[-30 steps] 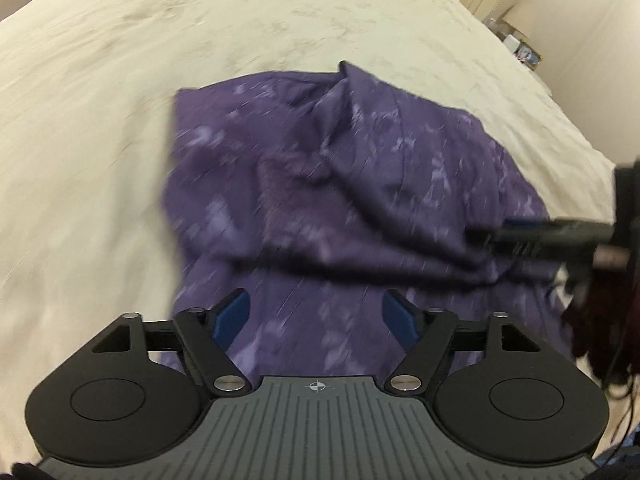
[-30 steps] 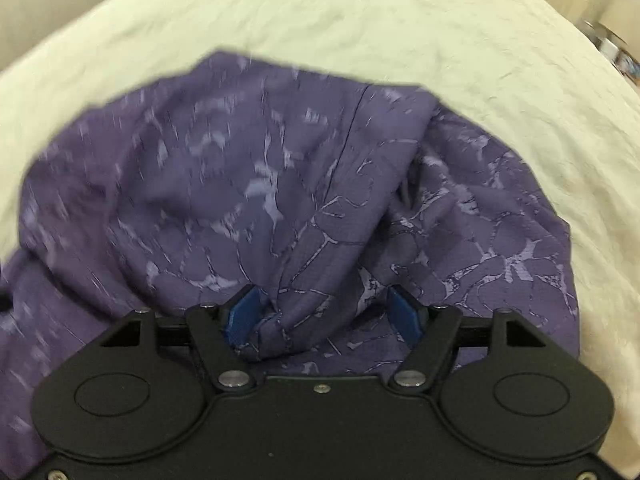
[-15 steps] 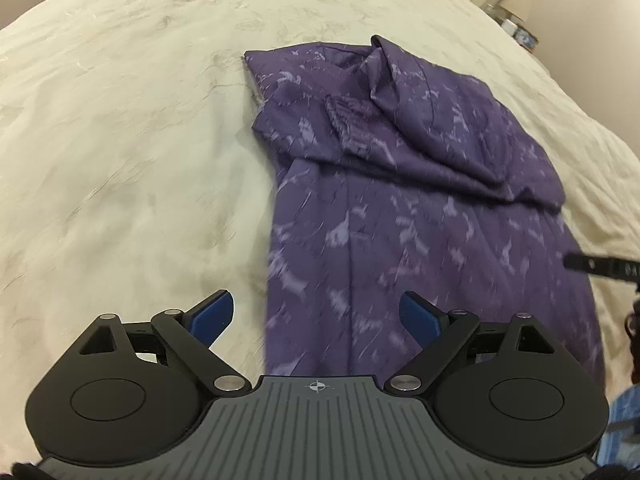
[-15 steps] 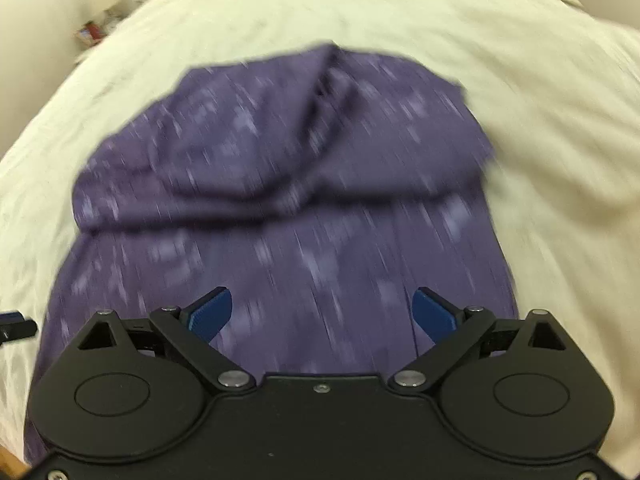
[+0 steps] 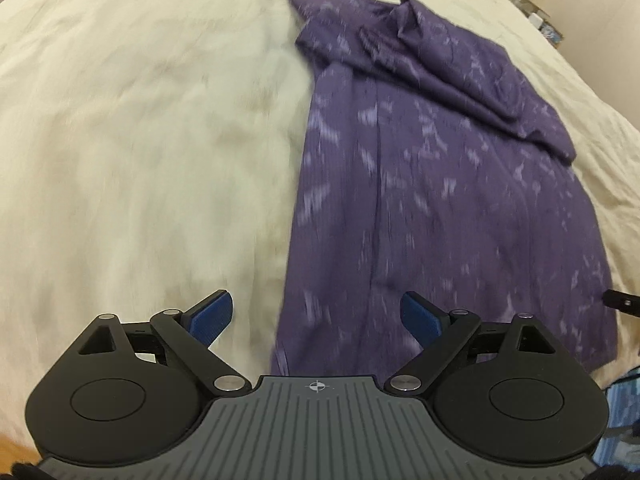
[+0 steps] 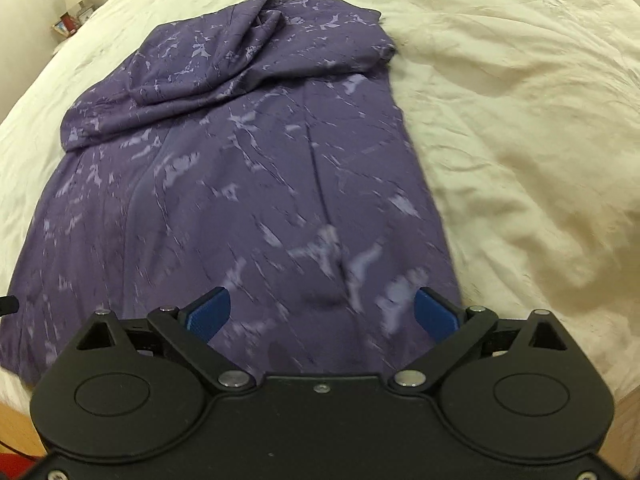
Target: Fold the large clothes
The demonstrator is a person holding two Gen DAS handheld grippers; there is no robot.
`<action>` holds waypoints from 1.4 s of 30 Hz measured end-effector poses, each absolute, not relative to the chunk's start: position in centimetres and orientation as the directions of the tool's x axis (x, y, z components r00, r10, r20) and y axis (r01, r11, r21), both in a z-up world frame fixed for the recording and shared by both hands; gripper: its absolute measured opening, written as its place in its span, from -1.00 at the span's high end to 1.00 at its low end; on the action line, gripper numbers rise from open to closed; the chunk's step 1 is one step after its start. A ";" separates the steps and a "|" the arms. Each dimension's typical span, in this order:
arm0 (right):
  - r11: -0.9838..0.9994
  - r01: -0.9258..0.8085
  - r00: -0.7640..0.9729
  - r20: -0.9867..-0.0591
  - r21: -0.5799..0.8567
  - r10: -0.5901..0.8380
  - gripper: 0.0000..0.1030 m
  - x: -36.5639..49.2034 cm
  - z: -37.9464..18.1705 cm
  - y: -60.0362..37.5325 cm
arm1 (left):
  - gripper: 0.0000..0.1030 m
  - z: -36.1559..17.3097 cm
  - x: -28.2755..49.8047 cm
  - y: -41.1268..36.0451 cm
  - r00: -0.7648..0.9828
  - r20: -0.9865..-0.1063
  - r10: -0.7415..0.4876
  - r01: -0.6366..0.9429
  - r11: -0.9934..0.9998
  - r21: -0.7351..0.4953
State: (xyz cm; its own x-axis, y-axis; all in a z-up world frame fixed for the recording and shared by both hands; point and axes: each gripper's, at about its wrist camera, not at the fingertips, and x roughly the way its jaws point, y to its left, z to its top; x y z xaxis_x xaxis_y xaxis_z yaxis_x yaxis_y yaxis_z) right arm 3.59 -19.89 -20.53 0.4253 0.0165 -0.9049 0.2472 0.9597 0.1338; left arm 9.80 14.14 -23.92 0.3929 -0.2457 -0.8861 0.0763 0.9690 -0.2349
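Observation:
A large purple garment with a pale marbled print [image 5: 432,184] lies lengthwise on a cream bed; its far end is folded back over itself in a bunched layer [image 5: 448,52]. It also shows in the right wrist view [image 6: 240,176]. My left gripper [image 5: 318,318] is open and empty, above the garment's near left edge. My right gripper [image 6: 322,314] is open and empty, above the garment's near right part. A tip of the other gripper shows at the right edge of the left wrist view [image 5: 622,302].
The cream bedspread [image 5: 140,140] spreads wide to the left of the garment and to its right [image 6: 520,120]. A lamp and small items stand on a bedside table [image 6: 74,4] at the far left. The bed's wooden edge [image 6: 16,428] is near me.
Both grippers have let go of the garment, opened wide and pulled back toward the near end. The top part now lies folded over the rest of the garment.

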 end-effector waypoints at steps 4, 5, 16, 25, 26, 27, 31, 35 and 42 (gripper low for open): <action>0.966 0.218 0.439 -0.898 0.138 0.029 -0.94 1.4 -20.5 -21.6 | -0.78 -24.2 7.8 13.5 0.401 -0.887 -0.228 0.045 0.972 -0.230; 0.965 0.217 0.440 -0.897 0.144 0.035 -0.94 1.0 -20.5 -22.1 | -0.78 -24.3 7.3 13.3 0.405 -0.887 -0.223 0.045 0.973 -0.225; 0.954 0.179 0.434 -0.890 0.238 0.141 -0.99 0.3 -23.2 -26.0 | -0.78 -24.4 4.7 12.0 0.426 -0.880 -0.208 0.055 0.977 -0.204; 0.936 0.124 0.370 -0.891 0.329 0.264 -0.99 1.6 -25.4 -25.3 | -0.79 -24.6 5.8 12.0 0.422 -0.886 -0.192 0.053 0.981 -0.187; 0.936 0.121 0.364 -0.892 0.329 0.267 -0.99 1.7 -25.5 -25.1 | -0.79 -24.8 6.1 11.9 0.417 -0.889 -0.187 0.057 0.982 -0.180; 0.937 0.120 0.358 -0.894 0.329 0.268 -0.99 1.8 -25.7 -24.9 | -0.79 -25.0 6.3 11.9 0.412 -0.893 -0.182 0.062 0.983 -0.172; 0.925 0.144 0.347 -0.893 0.353 0.287 -1.00 2.2 -26.0 -24.7 | -0.91 -25.7 7.5 11.9 0.388 -0.902 -0.191 0.081 0.982 -0.173; 0.910 0.173 0.335 -0.891 0.378 0.306 -1.00 2.3 -26.5 -25.1 | -0.93 -26.6 8.4 12.2 0.352 -0.911 -0.214 0.083 0.977 -0.197; 0.879 0.237 0.314 -0.889 0.414 0.334 -0.53 2.6 -26.2 -25.9 | 0.06 -26.3 8.7 13.2 0.318 -0.910 -0.265 0.035 0.963 -0.268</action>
State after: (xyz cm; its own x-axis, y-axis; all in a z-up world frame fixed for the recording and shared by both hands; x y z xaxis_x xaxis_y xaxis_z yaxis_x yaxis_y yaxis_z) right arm 2.59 -25.94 -26.20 0.3136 0.3339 -0.8889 0.2368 0.8791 0.4137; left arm 8.70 13.21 -26.32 0.3184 -0.2651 -0.9101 0.0355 0.9628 -0.2681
